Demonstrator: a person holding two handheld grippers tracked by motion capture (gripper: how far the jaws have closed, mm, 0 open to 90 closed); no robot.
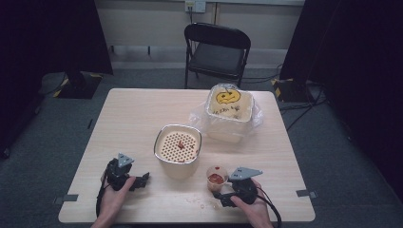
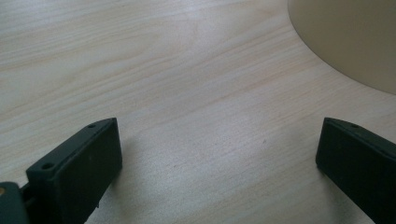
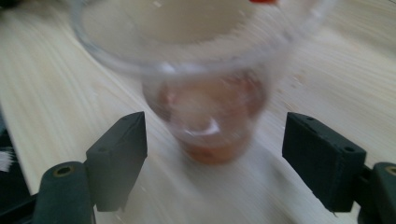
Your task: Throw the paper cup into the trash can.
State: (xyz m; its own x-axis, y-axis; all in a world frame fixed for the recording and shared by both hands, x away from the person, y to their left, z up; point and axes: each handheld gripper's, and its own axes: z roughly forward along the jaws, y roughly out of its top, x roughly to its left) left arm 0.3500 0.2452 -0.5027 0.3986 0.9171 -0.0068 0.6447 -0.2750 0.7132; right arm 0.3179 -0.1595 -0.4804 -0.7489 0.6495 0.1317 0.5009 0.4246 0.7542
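Observation:
A small clear plastic cup (image 1: 216, 177) with red sauce in its bottom stands on the wooden table (image 1: 133, 118) near the front edge. My right gripper (image 1: 222, 194) is just in front of it. In the right gripper view the cup (image 3: 205, 116) stands between the open jaws of that gripper (image 3: 215, 135), and neither jaw touches it. My left gripper (image 1: 141, 180) rests low over the table at the front left, open and holding nothing. Bare wood lies between the jaws of the left gripper (image 2: 217, 135).
A cream container with a perforated insert (image 1: 178, 147) stands mid-table; its wall (image 2: 355, 42) is close to my left gripper. A foil tub with a smiley-face lid (image 1: 229, 105) sits in a plastic bag behind. Small spill spots (image 1: 199, 202) mark the front edge. A folding chair (image 1: 216, 52) stands beyond the table.

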